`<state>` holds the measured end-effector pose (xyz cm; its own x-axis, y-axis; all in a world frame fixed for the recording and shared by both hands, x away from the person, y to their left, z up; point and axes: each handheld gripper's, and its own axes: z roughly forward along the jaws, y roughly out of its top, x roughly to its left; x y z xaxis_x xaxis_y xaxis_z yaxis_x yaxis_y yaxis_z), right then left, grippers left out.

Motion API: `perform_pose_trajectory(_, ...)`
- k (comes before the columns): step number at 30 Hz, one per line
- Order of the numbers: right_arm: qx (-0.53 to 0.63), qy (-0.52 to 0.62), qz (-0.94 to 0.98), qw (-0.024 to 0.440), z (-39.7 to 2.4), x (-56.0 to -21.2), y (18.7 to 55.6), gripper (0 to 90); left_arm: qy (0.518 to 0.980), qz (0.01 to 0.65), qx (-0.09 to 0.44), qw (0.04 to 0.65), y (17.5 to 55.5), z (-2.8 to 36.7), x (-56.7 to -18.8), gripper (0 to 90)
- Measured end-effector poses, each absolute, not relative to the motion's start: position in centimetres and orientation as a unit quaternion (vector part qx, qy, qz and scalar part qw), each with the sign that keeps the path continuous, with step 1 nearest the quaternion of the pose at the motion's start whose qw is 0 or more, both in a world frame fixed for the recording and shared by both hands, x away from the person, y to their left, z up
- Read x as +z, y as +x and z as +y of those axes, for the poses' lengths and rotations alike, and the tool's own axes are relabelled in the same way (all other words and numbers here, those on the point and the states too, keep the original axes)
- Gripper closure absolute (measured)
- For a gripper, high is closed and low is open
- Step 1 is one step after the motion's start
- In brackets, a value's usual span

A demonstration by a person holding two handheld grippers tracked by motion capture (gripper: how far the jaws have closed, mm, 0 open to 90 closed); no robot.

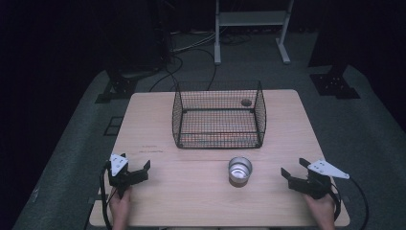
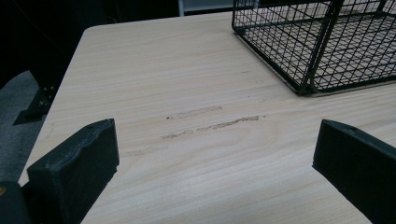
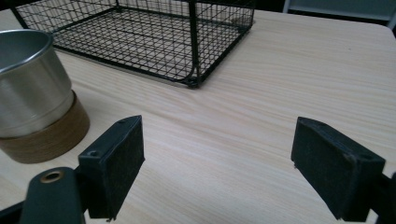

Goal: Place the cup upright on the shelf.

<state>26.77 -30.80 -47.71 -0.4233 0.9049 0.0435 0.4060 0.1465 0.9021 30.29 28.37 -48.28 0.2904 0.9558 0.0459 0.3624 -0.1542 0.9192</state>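
Observation:
A steel cup (image 1: 240, 170) with a brown base stands upright on the wooden table (image 1: 191, 201), near the front middle. Behind it sits a black wire basket (image 1: 218, 143). My left gripper (image 1: 135, 162) rests at the front left, open, with bare table between its jaws (image 2: 215, 135). My right gripper (image 1: 293, 166) rests at the front right, open, with nothing between its jaws (image 3: 217, 128). In the right gripper view the cup (image 3: 32, 93) stands left of the jaws, apart from them, and the basket (image 3: 191, 46) lies ahead.
A small dark round thing (image 1: 246, 102) shows at the basket's far right corner. The basket's near corner (image 2: 306, 86) is ahead and to the right of the left jaws. Pale scuff marks (image 2: 210, 123) streak the wood. Cables and a white stand (image 1: 251, 19) lie beyond the table.

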Motion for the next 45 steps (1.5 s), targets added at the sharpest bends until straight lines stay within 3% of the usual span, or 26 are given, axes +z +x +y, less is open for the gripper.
perform_pose_trajectory(45,0.467,0.358,0.778,0.221,-26.8,-45.6,25.7,13.9,0.681,0.485,0.344,0.427,30.2,28.3,-48.3,0.0)
